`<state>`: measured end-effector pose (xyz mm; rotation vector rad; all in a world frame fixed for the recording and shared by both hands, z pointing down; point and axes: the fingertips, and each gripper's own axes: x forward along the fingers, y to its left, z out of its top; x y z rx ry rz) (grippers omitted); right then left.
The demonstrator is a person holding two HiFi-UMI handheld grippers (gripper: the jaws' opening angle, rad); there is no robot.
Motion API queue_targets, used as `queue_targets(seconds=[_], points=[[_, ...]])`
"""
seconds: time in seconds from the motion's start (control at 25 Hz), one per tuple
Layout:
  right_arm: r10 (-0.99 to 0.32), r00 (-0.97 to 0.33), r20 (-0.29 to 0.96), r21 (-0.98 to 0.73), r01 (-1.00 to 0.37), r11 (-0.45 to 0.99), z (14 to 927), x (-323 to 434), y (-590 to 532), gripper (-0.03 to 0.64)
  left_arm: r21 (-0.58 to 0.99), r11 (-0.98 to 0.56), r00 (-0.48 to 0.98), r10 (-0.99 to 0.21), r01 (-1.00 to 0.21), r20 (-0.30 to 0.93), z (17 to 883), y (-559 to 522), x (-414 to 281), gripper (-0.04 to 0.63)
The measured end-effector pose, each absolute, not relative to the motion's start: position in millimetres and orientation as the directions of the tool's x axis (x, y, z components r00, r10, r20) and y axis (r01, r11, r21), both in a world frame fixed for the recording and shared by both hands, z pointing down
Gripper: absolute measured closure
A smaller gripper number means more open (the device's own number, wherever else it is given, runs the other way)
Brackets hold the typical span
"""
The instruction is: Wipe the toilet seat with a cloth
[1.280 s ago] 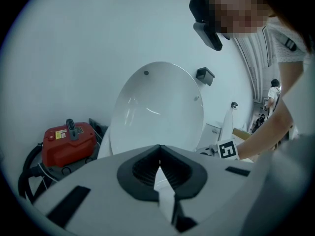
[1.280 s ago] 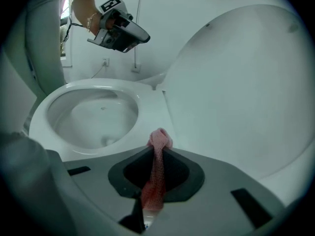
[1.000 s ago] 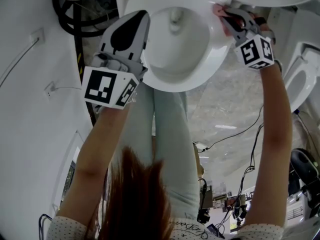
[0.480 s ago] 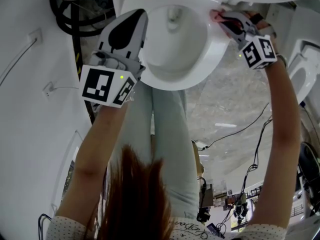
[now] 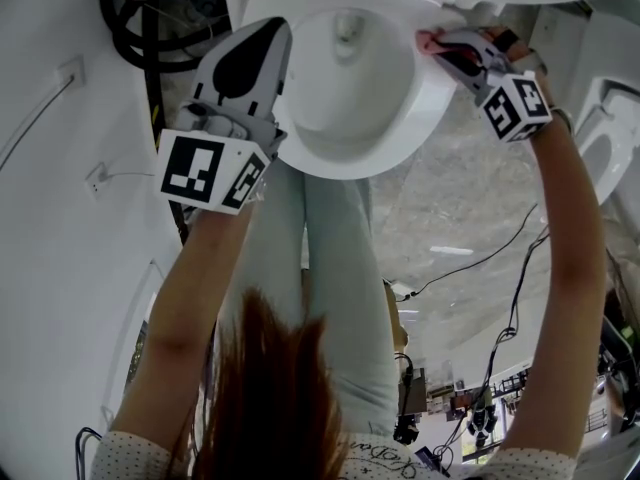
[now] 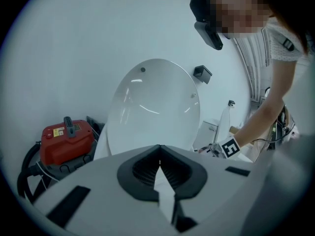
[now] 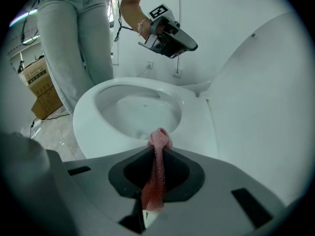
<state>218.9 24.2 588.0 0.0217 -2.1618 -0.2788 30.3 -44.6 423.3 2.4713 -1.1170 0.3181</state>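
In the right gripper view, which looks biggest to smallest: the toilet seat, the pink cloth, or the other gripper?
1. toilet seat
2. left gripper
3. cloth, a thin strip. It sits nearest the camera, so its true size next to the gripper is unsure.

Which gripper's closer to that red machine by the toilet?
Left. The left gripper is by the bowl edge facing the red machine; the right gripper, clamping the cloth, is across it.

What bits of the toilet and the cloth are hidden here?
- Where the cloth meets the seat: right gripper view, the right gripper's body covers it.
- Part of the seat's rim: head view, the left gripper covers it.
- Red machine's label: left gripper view, too small to read.
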Motion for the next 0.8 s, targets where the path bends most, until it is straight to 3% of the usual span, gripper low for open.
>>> queue_targets(seconds=[0.8], points=[[-0.023,-0.601,0.799,0.126,0.13,0.983,591,211,69,0.569,0.241,-0.583,0.628,-0.68,-0.776,0.378,426,-48,17,0.591]])
